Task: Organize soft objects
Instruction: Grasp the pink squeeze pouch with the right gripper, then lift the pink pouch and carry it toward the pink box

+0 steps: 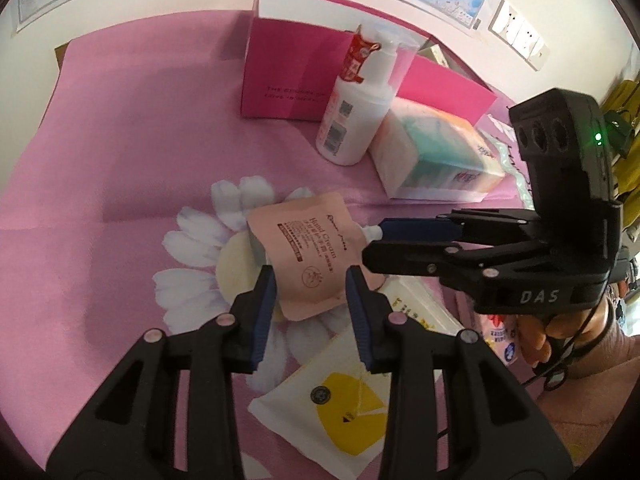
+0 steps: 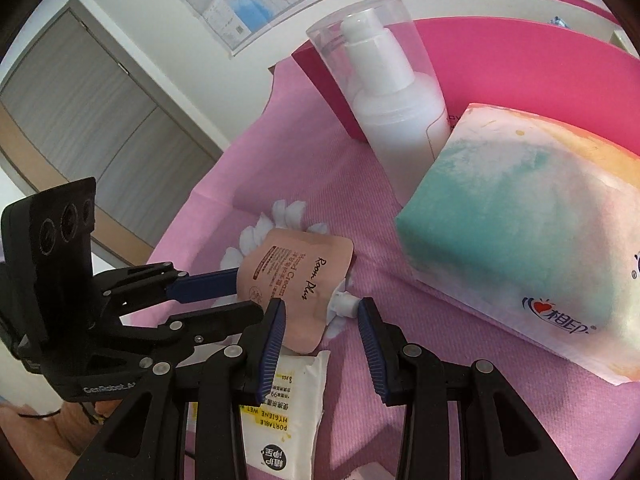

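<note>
- Left gripper (image 1: 310, 280) stood part-open, blue pads straddling the peach hand-cream pouch (image 1: 306, 254) lying on the pink cloth (image 1: 120, 160), contact unclear.
- Right gripper (image 2: 320, 314) stood part-open around the pouch's white spout (image 2: 343, 303), not gripping it.

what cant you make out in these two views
- Pink hand cream pouch: whether the left gripper pinches it; the right wrist view hides the contact.
- White wet wipes packet: partly hidden by the right gripper.
- Magenta cardboard box: interior hidden.

Pump bottle (image 1: 352, 120) stands left of tissue pack (image 1: 440, 156).
</note>
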A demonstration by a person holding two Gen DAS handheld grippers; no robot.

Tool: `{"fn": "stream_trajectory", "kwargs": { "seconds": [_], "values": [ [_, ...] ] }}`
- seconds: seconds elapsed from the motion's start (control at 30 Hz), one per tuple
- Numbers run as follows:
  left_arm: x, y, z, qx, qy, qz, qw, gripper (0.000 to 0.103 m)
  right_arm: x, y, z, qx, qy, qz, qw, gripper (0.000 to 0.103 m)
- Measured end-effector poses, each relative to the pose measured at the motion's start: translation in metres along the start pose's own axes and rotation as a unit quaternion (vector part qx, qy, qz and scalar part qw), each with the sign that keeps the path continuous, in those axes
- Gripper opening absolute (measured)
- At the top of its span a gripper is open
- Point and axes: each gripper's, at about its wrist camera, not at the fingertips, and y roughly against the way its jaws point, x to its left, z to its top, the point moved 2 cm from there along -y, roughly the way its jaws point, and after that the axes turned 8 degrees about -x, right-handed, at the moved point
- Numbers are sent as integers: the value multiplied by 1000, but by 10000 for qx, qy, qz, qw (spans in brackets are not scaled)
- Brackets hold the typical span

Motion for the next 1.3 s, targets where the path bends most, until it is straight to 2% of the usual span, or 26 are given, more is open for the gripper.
{"fn": "stream_trajectory", "kwargs": {
  "seconds": [0.27, 0.73, 0.97, 1.2, 1.3],
  "values": [
    [-13, 10, 0, -141, -95, -139, 9998, 38, -1, 12, -5, -93, 35, 36, 9999, 39],
    [-45, 32, 12, -505, -485, -440, 9966, 38, 2, 56, -2, -566, 210, -11, 9982, 38],
    [-68, 52, 29, -845, -836, -642, 9908, 38, 4, 85, 5, -898, 238, -37, 9957, 38],
    [-99, 63, 60, -1212, -1223, -836, 9815, 38, 5, 119, 19, -1333, 333, -164, 9904, 38],
    [-108, 62, 76, -1338, -1375, -780, 9783, 38, 2, 131, 28, -1514, 338, -231, 9876, 37]
  ]
}}
